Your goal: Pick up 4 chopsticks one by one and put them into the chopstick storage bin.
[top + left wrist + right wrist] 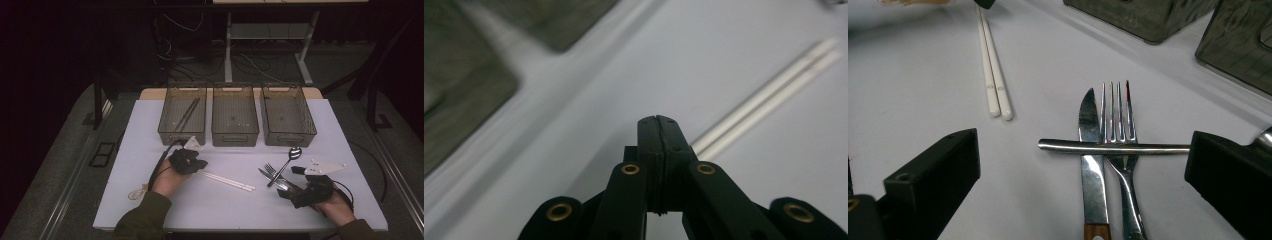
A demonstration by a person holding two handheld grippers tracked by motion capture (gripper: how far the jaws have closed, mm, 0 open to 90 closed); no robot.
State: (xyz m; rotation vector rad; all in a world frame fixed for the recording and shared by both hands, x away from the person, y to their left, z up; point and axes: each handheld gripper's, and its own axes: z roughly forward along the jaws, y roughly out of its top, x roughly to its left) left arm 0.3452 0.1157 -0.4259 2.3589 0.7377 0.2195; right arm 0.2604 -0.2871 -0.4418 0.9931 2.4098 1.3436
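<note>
A pair of white chopsticks (225,180) (769,97) (993,75) lies side by side on the white table (150,135). My left gripper (197,164) (657,120) hovers at their left end, shut with nothing between its jaws. Right of centre, a knife (264,173) (1093,175) and a fork (271,170) (1118,115) lie parallel. A spoon (290,156) rests across both, its handle (1148,147) crossing them. My right gripper (289,182) (1083,150) stands wide open just in front of this cutlery, holding nothing.
Three dark mesh bins stand in a row at the back: left (182,134), middle (235,135), right (290,136). The left bin holds dark chopsticks (187,114). A small pale-brown object (135,194) lies near the table's left edge. Bare tabletop lies between my hands.
</note>
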